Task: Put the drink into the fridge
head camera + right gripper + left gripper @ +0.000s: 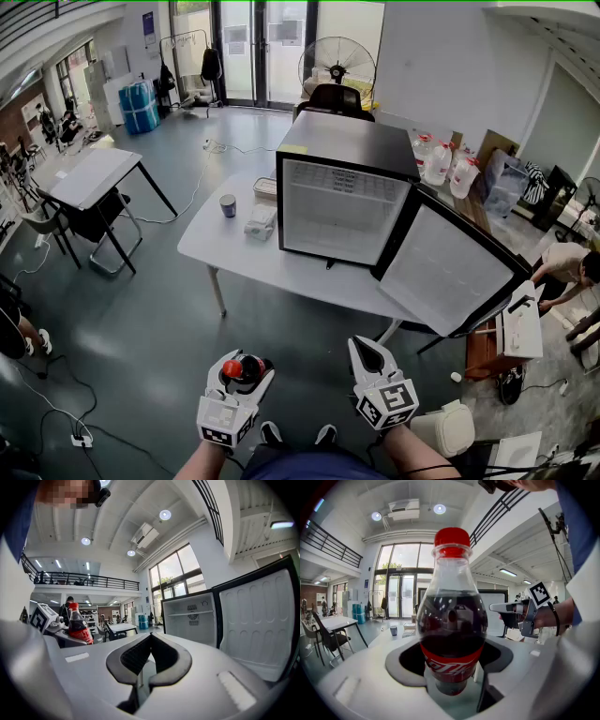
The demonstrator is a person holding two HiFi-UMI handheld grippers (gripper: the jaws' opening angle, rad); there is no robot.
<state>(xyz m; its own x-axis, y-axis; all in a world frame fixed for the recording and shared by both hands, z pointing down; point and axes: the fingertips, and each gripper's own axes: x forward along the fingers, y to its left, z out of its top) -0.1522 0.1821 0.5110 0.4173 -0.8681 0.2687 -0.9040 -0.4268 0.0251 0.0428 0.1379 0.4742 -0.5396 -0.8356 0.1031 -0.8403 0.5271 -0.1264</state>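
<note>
Left gripper (247, 367): sitting at the lower centre of the head view, its jaws gripping the cola bottle (246, 367) around the lower body, the pads pressing at the red label.
Cola bottle: standing upright between those jaws, red cap on top, dark drink filling most of it; it is filling the middle of the left gripper view (451, 620) and showing at the left edge of the right gripper view (77, 623).
Right gripper (366, 349): hovering just right of the left one, its jaws closed together and holding nothing (150, 641).
Mini fridge (347, 150): sitting on the white table (234, 248) at the centre of the head view, well apart from both grippers, its white inside showing.
Fridge door (450, 267): hanging wide open towards the lower right.
Table items: a dark mug (228, 205), a small white box (261, 222) and a shallow container (266, 187) are sitting left of the fridge.
Background: a standing fan (337, 64) is showing at the upper centre, water jugs (438, 161) to the fridge's right.
</note>
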